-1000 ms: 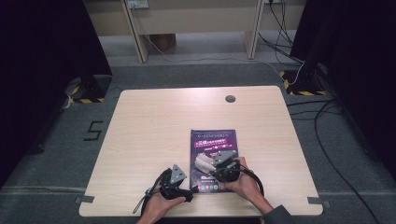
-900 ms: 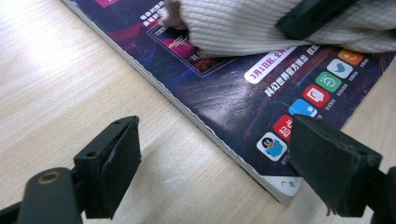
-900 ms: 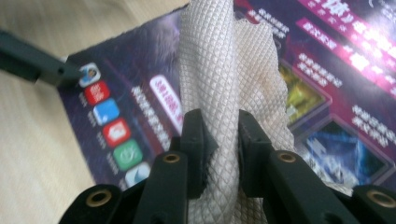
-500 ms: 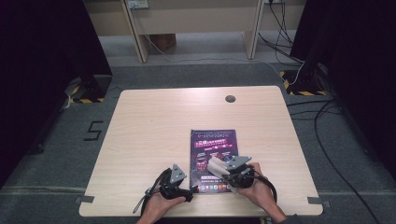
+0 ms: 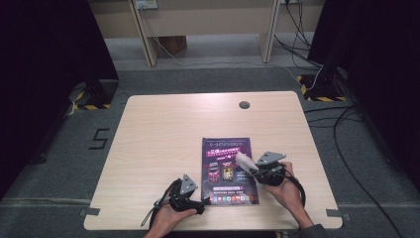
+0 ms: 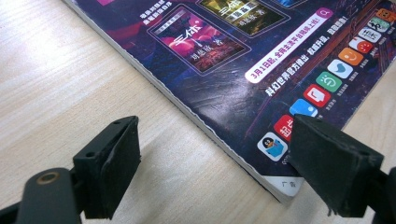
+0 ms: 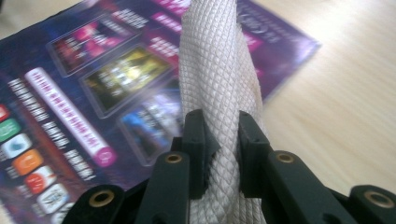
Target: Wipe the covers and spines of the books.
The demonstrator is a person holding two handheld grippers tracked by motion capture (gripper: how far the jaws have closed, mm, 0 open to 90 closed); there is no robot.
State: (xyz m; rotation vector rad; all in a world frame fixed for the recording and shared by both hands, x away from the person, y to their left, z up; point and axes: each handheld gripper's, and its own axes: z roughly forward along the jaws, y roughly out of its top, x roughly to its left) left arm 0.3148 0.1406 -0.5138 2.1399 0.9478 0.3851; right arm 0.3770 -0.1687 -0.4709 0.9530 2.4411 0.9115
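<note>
A purple magazine (image 5: 228, 171) is seen lying flat near the front edge of the desk (image 5: 163, 134), a little right of the middle, its cover face up. The left hand-held gripper (image 6: 212, 161) is held low at the magazine's front left corner with its jaws standing wide apart and nothing between them; one pad hangs over the corner of the cover, the other over bare wood. The right hand-held gripper (image 7: 220, 140) is closed tightly on a white woven strap (image 7: 217, 74), which is squeezed narrow between the pads and is carried above the right side of the magazine. The strap is judged to be light, soft and limp, with a rough weave that should not slip, so a firm pinch near its end is suited. The magazine is judged to be thin, bendable and glossy, so its cover is likely to slide under a pad; a hold is best taken at the free corner or along the page edge, where the sheets can be lifted off the desk.
</note>
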